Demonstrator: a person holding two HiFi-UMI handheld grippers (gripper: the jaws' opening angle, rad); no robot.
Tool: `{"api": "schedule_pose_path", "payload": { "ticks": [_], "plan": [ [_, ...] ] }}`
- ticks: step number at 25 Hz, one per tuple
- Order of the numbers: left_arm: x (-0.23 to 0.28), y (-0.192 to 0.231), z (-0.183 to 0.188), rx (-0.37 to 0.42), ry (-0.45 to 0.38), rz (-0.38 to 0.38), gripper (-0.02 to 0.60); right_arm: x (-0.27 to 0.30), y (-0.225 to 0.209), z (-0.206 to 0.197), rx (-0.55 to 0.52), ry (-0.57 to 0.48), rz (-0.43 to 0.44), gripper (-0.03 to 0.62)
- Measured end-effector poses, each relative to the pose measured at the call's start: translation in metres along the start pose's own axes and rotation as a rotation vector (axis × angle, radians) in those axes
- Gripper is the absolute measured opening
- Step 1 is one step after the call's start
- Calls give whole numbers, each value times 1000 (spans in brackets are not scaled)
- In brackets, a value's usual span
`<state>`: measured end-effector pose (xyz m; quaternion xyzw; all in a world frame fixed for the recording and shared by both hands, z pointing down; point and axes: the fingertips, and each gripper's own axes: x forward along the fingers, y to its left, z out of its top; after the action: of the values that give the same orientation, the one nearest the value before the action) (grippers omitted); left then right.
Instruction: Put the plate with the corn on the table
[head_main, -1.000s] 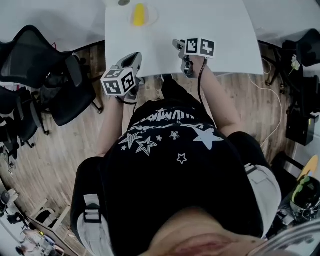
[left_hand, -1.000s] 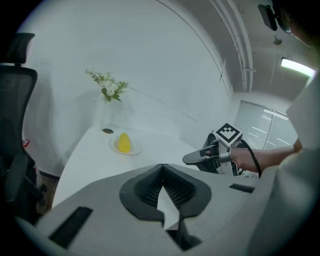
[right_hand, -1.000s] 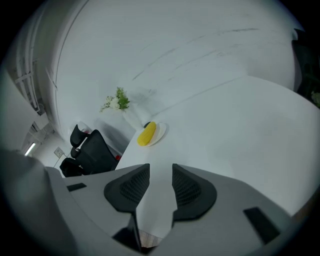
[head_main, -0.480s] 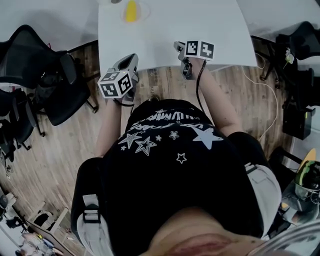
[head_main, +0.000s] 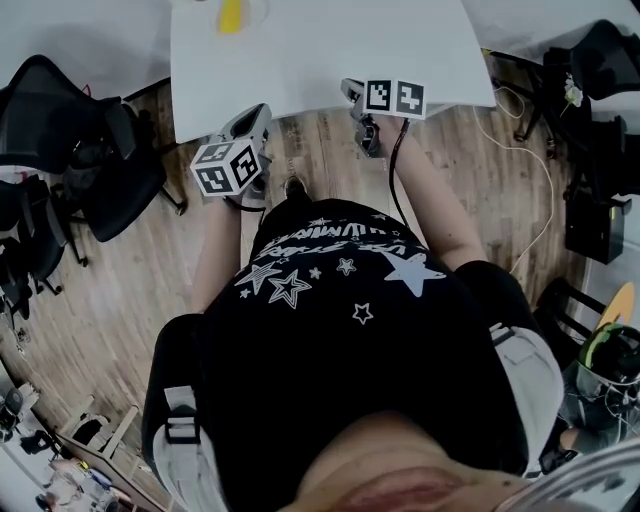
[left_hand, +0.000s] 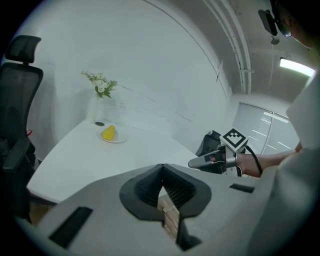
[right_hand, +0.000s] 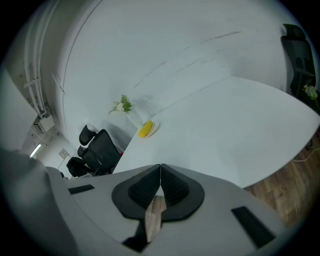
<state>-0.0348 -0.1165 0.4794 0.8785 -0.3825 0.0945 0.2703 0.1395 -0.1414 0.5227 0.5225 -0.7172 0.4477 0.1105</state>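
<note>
The yellow corn (head_main: 231, 14) lies on a small pale plate (head_main: 251, 14) at the far side of the white table (head_main: 330, 60). The corn (left_hand: 108, 132) on its plate (left_hand: 118, 139) also shows in the left gripper view, and the corn (right_hand: 145, 129) in the right gripper view, far from both grippers. My left gripper (head_main: 256, 113) hangs over the wooden floor just off the table's near edge, shut and empty (left_hand: 162, 169). My right gripper (head_main: 349, 88) is at the table's near edge; its jaws have just been closing, and it is shut with nothing between them (right_hand: 160, 168).
Black office chairs (head_main: 70, 140) stand at the left, and another chair (head_main: 610, 60) at the right. A vase of flowers (left_hand: 99, 95) stands behind the plate. A pale cable (head_main: 545, 205) trails over the floor at the right.
Both grippers have drawn back from the table toward the person. The right one, earlier over the tabletop, is now at its near edge. The table and plate have slid up and left.
</note>
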Motion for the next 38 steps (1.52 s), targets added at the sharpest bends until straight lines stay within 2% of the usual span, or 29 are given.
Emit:
{"api": "schedule_pose_path", "payload": {
  "ticks": [9,26,38],
  "plan": [
    [-21,-49,-27,23,4,25,6,-44,1,-36,3,-31,107,6],
    [-65,-146,-100,39,44,11,6,-148,-20,-111,-57,-34,102,6],
    [-90,-183,-142,49,69,19,6,-183,-33,-157,-82,-6,94,6]
  ]
}}
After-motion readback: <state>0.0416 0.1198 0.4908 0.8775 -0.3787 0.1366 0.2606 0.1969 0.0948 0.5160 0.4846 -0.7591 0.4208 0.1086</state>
